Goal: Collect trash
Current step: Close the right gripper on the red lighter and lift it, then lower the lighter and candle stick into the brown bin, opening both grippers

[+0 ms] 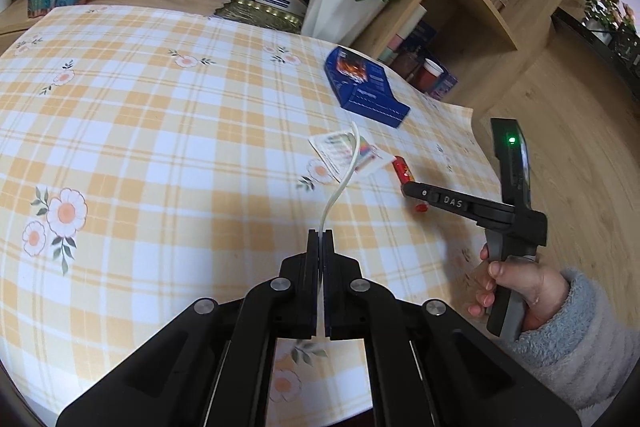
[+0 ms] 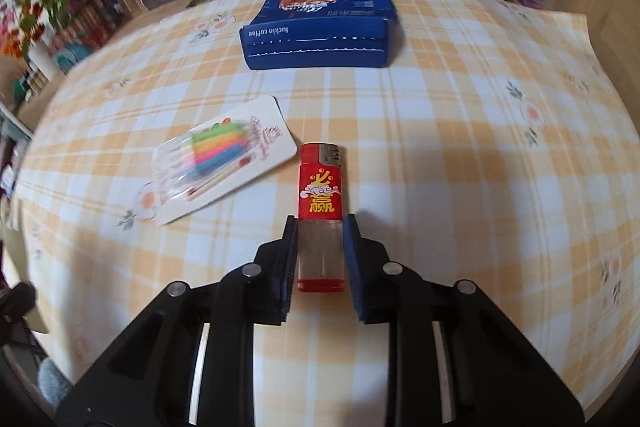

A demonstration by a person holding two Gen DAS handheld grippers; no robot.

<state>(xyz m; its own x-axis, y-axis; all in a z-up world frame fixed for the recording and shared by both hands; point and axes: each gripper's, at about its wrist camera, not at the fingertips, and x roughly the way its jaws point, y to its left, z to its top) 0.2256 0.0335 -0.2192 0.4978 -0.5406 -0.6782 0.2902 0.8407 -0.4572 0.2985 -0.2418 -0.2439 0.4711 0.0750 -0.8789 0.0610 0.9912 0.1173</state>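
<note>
The left claw [image 1: 320, 235] was clamped tight on a thin, curling white plastic strip [image 1: 340, 183] that rose from between its pads above the worktop's orange-and-white checked floral cloth [image 1: 160, 131]. The right claw [image 2: 320, 227] sat narrowed around the clear lower half of a red lighter with gold characters [image 2: 321, 187] (pads touching its sides, as far as I could tell). Beside the lighter lay a white card of coloured birthday candles [image 2: 224, 159], and a flat blue coffee box [image 2: 320, 27] lay farther off.
</note>
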